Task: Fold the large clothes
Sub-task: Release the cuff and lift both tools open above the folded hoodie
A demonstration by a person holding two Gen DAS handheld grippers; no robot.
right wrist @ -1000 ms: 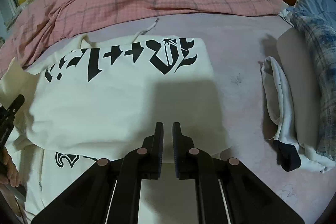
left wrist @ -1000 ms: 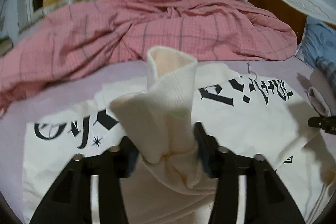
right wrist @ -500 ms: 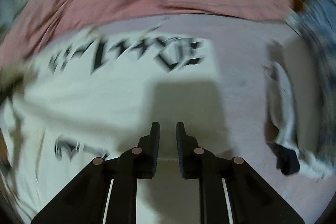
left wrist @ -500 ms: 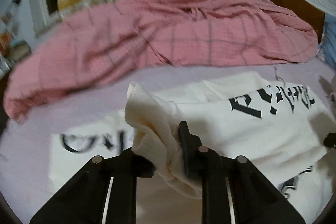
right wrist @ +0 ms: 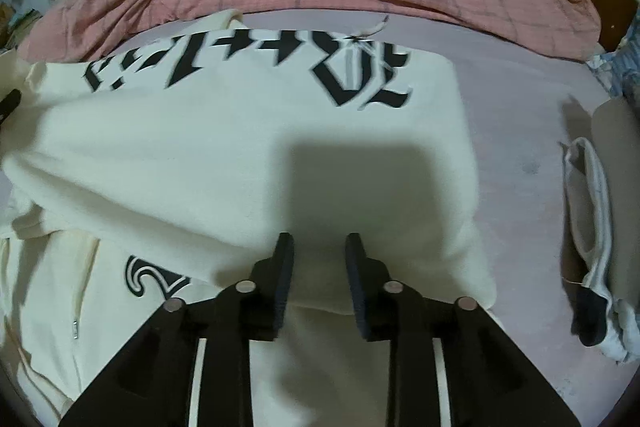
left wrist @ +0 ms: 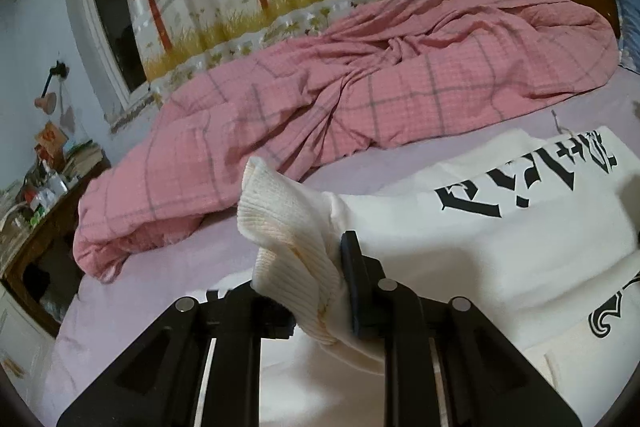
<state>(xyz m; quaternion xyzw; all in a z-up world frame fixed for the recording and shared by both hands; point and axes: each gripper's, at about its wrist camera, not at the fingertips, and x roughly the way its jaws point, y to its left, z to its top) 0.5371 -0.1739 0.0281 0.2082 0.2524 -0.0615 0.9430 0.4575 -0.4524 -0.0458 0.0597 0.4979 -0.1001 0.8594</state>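
Since a second ago the left tongs point(left wrist: 316, 291) have clamped and lifted the ribbed cuff point(left wrist: 288, 235) of the cream sweatshirt point(right wrist: 240, 163) on the bed, likely to fold its sleeve, while the right tongs point(right wrist: 318, 277), opening, hover empty above it.

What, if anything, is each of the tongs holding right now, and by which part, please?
The left tongs are shut on the cream hoodie, gripping its ribbed sleeve cuff. The right tongs hold nothing; their jaws are opening above the hoodie.
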